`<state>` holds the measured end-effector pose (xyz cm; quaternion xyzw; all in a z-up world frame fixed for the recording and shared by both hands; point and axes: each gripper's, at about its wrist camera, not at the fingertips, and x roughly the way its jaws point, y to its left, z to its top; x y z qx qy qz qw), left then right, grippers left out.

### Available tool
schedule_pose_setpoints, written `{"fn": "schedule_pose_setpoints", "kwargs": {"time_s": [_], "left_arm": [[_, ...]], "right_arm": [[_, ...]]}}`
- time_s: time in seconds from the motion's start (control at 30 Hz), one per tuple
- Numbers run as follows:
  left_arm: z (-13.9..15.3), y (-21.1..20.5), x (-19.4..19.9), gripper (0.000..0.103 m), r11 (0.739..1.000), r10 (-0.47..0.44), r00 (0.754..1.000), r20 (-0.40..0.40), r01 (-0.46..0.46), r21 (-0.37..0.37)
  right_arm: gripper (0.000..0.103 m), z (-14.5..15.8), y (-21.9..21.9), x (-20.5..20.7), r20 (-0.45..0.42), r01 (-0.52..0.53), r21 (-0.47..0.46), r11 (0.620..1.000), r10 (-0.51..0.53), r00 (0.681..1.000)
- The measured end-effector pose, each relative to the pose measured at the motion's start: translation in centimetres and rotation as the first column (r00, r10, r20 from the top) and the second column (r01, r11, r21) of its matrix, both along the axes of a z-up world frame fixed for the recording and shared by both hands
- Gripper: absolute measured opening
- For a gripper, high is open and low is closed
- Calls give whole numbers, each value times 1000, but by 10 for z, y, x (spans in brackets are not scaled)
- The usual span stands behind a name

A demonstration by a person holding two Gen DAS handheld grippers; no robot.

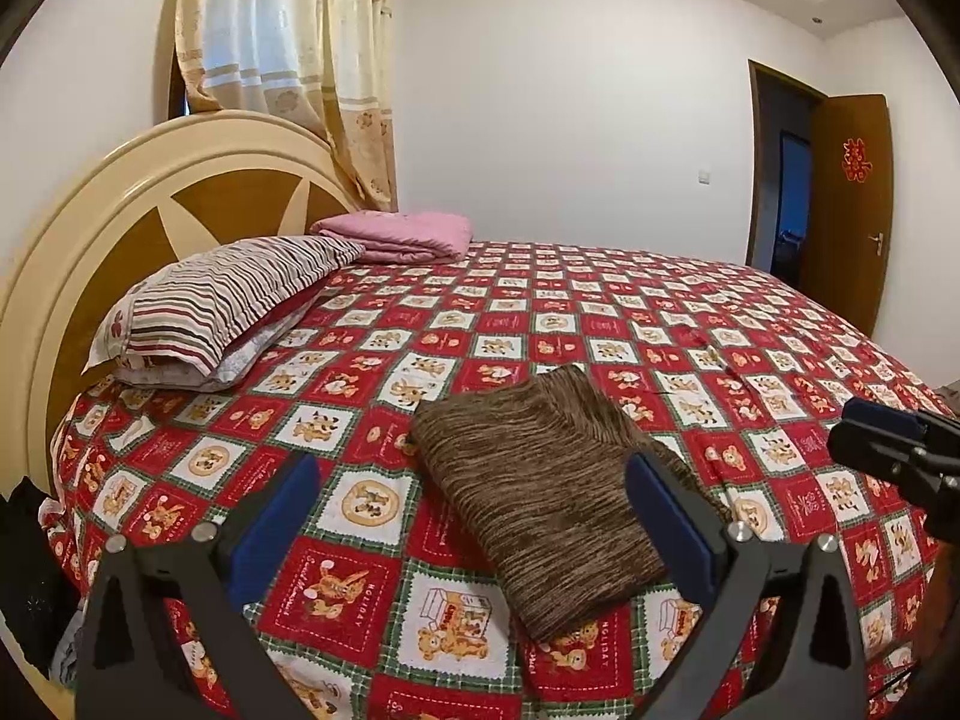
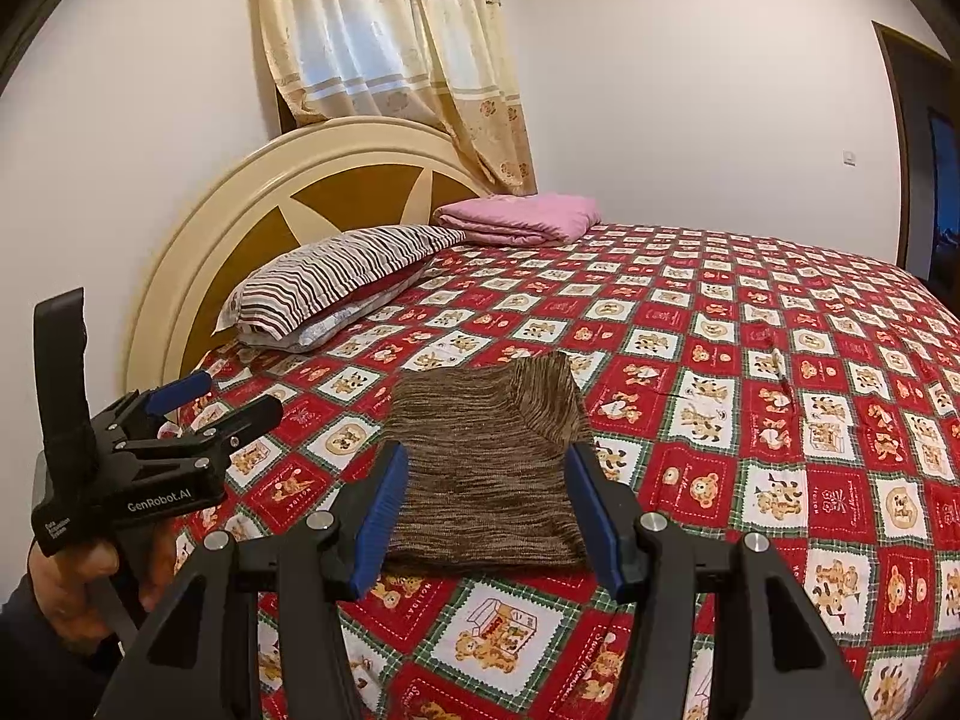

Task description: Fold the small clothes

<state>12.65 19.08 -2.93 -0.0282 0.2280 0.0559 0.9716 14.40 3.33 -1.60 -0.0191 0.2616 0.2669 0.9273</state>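
Bedding first: one bed point(image 1: 600, 312) fills both views, spread with a single red, white and green checked coverlet point(image 2: 750, 396) printed with little bears; behind it stands one rounded cream and brown headboard point(image 1: 120, 228), and above that hangs one pair of pale patterned curtains point(image 2: 390, 42) against a white wall; one brown door point(image 1: 852, 210) stands ajar at the far right of the left wrist view, a red paper ornament point(image 1: 856, 160) stuck on it. Pillows number two, a striped one point(image 1: 240, 294) stacked on a paler one point(image 1: 252, 351) near the headboard; one folded pink blanket point(image 2: 522, 217) lies just beyond them at the head of the bed. Clothes number one: a brown streaked knit garment point(image 2: 492, 468), already folded into a flat rectangle, lying on the coverlet near the front edge of the bed, well apart from the pillows. Grippers number two; the right gripper point(image 2: 486, 510) hovers just in front of the garment with its blue-padded fingers point(image 2: 381, 516) spread wide to either side of the near edge, holding nothing; the left gripper point(image 1: 474, 516) is likewise spread wide and empty, its right finger point(image 1: 672, 516) overlapping the garment's side in view, though whether it touches the cloth I cannot tell; seen from the right wrist camera it sits off to the left of the garment, held in a hand point(image 2: 78, 594).
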Motion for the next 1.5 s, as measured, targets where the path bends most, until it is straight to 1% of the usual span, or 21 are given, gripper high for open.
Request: {"fn": "schedule_pose_setpoints", "kwargs": {"time_s": [1.13, 1.2, 1.5], "left_arm": [[0, -3, 0, 103, 1000, 2, 1000, -4, -2, 3], [-1, -2, 0, 103, 1000, -10, 1000, -9, 10, -3], [0, -4, -4, 103, 1000, -14, 1000, 3, 14, 22]], "right_arm": [[56, -5, -1, -2, -21, -1, 17, 1000, 2, 1000], [56, -5, -1, -2, -21, -1, 17, 1000, 2, 1000], [56, 2, -4, -9, 27, 13, 57, 998, -15, 1000]]}}
